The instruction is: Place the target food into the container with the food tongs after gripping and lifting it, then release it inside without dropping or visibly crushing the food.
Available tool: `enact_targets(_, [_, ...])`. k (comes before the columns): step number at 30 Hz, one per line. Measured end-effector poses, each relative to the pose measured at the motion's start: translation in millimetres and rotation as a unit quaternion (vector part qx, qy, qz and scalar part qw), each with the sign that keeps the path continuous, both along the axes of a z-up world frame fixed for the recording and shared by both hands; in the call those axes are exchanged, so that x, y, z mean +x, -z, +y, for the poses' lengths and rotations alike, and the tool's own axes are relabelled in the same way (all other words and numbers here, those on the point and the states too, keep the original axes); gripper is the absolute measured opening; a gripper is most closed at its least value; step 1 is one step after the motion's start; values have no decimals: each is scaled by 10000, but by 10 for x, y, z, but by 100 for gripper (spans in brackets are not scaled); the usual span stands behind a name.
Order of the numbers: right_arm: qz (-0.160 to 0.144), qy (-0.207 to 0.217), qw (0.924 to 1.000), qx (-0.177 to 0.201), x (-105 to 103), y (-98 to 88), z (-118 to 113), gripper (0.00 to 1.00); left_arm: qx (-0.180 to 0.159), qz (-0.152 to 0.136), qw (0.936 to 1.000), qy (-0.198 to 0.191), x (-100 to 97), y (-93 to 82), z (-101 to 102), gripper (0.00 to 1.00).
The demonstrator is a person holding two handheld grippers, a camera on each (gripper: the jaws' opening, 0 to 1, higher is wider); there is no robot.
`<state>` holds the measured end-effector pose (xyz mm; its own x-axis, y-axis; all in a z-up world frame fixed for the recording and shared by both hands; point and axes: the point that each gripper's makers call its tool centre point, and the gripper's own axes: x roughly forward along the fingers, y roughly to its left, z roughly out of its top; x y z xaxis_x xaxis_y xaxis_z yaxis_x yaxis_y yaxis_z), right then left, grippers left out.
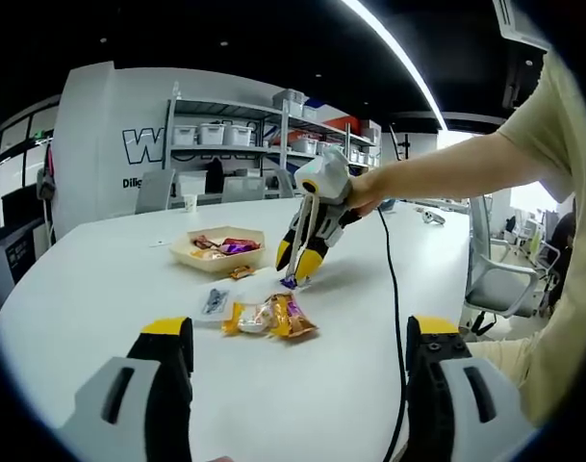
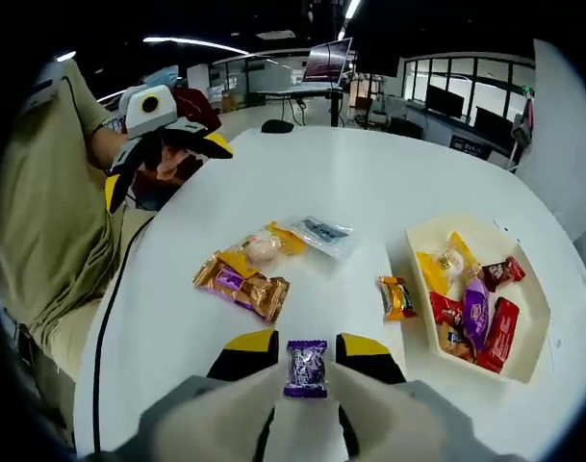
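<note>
A small purple wrapped candy (image 2: 306,368) sits pinched between the yellow tips of my right gripper (image 2: 307,346), which is shut on it just above the white table. In the left gripper view the right gripper (image 1: 302,255) points down with the purple candy (image 1: 291,281) at its tips, close to the table. The cream tray (image 2: 533,356) holding several wrapped sweets lies to the right of it; in the left gripper view the tray (image 1: 189,252) is behind. My left gripper (image 1: 300,327) is open wide with nothing in it, and across the table the left gripper (image 2: 165,168) hangs in a hand.
Orange and gold snack packets (image 2: 242,284) and a clear packet (image 2: 321,234) lie mid-table. One small orange candy (image 2: 397,296) rests beside the tray. A black cable (image 1: 394,289) trails over the table. Chairs (image 1: 499,279) and shelving (image 1: 244,135) stand beyond the table edge.
</note>
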<state>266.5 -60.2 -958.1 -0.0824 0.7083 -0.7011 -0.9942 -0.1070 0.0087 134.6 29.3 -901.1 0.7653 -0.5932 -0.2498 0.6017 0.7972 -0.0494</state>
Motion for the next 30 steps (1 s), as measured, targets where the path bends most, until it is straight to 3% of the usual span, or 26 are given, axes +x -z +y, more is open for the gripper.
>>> enact_targets(21, [104, 650, 9970, 415, 229, -428, 70, 17, 13, -52, 10000, 50, 4, -42, -39, 89])
enact_targets(30, [102, 955, 9923, 776, 413, -707, 167, 17, 7, -61, 10000, 33, 2, -53, -21, 89])
